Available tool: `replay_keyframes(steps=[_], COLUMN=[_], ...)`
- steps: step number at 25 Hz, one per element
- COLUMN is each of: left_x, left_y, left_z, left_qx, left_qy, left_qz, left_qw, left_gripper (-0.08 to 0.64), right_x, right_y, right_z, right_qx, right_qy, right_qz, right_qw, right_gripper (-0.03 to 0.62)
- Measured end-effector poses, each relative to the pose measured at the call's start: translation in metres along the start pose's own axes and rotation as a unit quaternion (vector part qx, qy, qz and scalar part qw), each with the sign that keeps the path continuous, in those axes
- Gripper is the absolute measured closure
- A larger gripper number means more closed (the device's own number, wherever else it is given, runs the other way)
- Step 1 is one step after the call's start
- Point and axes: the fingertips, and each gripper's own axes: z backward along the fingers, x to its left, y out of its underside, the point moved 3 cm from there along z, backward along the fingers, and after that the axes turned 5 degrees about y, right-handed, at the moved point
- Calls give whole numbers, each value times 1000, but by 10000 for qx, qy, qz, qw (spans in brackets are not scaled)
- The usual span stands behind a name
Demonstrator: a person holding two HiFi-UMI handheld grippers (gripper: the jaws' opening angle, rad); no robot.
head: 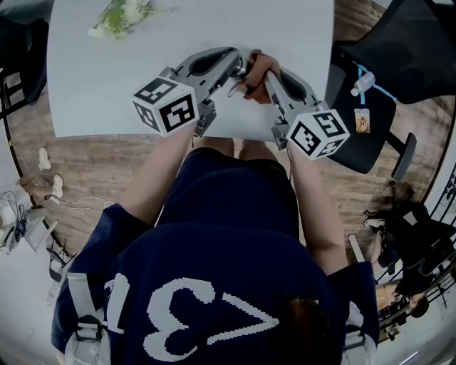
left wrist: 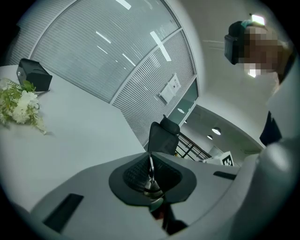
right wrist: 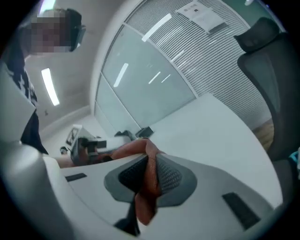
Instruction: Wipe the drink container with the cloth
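My left gripper (head: 242, 71) is shut on a thin metal loop (left wrist: 151, 172) that stands up between its pads (left wrist: 164, 176). From the head view the loop (head: 235, 88) hangs just below the tips; the rest of the drink container is hidden. My right gripper (head: 265, 77) is shut on a rust-brown cloth (right wrist: 150, 185), pinched between its jaws. The cloth (head: 258, 68) bunches up where the two grippers meet, over the near edge of the table. In the right gripper view the cloth stretches toward the left gripper (right wrist: 89, 146).
The white table (head: 107, 85) carries a bunch of white flowers (head: 121, 16) at the far left and a black box (left wrist: 33, 75). A black office chair (head: 406, 43) stands at the right, with a spray bottle (head: 362, 82) on a second seat.
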Motion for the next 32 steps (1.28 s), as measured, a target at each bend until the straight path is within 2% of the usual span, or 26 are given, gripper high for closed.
replay_keyframes(steps=[3,5,7,10,13,15,16,19,22,23,25,27,28,30,32], left_x=[-6,-9,-13,-23,-36,-45,-49,-59,-61,-61,-60,-60,-61,-64,-70], left_y=[2,2,4,9,17,23,26,32,34,34,36,37,38,41,45], left_z=[-3,-3,-2,-1,-2,-3,-3,-3,-2,-1,1,4,6,8,11], left_qx=[146,246,322,440,585,697,743,792,766,748,704,668,658,679,763], left_qy=[75,28,56,294,626,814,896,1065,1108,1101,1095,1124,1150,1227,1273], left_qz=[-324,-625,-847,-1158,-1434,-1607,-1674,-1747,-1812,-1832,-1871,-1940,-1983,-2068,-2175], left_qw=[9993,9977,9959,9919,9860,9812,9790,9756,9742,9740,9737,9722,9712,9683,9647], left_gripper=[537,537,537,537,537,537,537,537,537,537,537,537,537,537,537], right_x=[31,37,26,-13,-52,-57,-55,-40,-21,-13,9,30,36,35,20], right_y=[-33,-39,-30,-1,37,44,43,32,9,0,-16,-29,-29,-20,-7], right_z=[-11,-16,-18,-17,-15,-12,-12,-15,-16,-17,-17,-18,-20,-25,-33], right_qx=[-265,-235,-52,384,1129,1283,1282,1177,987,946,964,1133,1288,1727,2122], right_qy=[-575,-605,-383,185,750,835,796,317,-625,-1014,-1807,-2431,-2586,-2571,-2315], right_qz=[-2,291,551,724,1319,1678,1726,1367,506,190,-203,-198,-89,370,887], right_qw=[9980,9975,9977,9965,9819,9739,9734,9831,9919,9902,9786,9632,9573,9501,9453], right_gripper=[529,529,531,531,531,531,529,531,529,529,529,529,529,531,531])
